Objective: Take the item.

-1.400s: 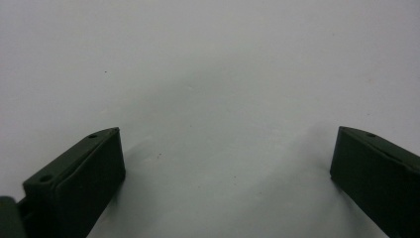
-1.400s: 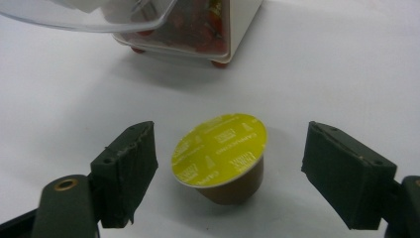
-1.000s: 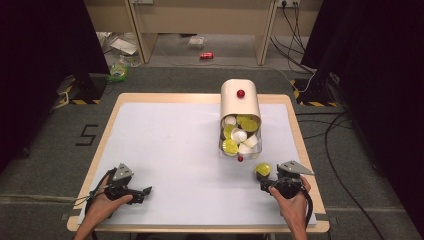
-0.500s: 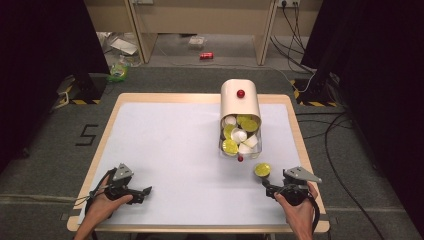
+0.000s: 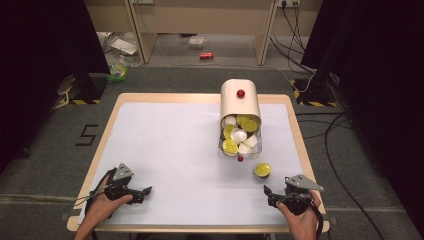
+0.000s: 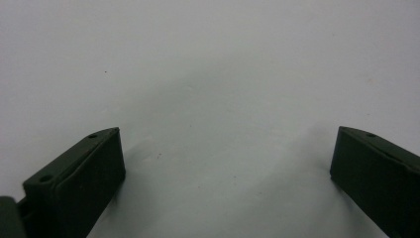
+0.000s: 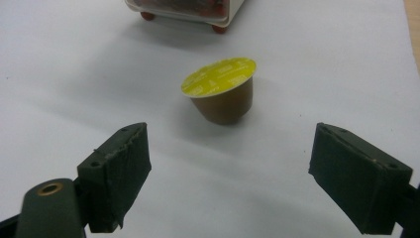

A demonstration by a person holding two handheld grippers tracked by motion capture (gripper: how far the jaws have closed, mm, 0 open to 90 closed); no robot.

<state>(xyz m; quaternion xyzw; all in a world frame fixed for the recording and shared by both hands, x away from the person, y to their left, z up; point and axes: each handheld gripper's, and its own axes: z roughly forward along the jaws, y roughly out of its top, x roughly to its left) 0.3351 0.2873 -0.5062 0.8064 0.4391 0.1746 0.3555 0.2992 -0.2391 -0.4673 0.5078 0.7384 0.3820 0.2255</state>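
Note:
A small brown capsule with a yellow foil lid (image 5: 262, 170) (image 7: 220, 96) stands upright on the white table top (image 5: 170, 145), just in front of a beige dispenser (image 5: 240, 107). The dispenser has a red knob and a clear tray of yellow and white capsules (image 5: 239, 140). My right gripper (image 5: 270, 196) (image 7: 230, 173) is open near the front right edge. The capsule sits a short way beyond its jaws, untouched. At the front left, my left gripper (image 5: 144, 195) (image 6: 228, 173) is open over bare table.
The tray's front edge with red feet (image 7: 183, 12) lies just past the loose capsule. The table's right wooden edge (image 5: 305, 155) is close to my right hand. On the floor beyond the table lie cables, a red can (image 5: 206, 55) and cabinet legs.
My right gripper has drawn back toward the near edge, away from the yellow-lidded capsule, which stays where it stood. The left gripper has not moved.

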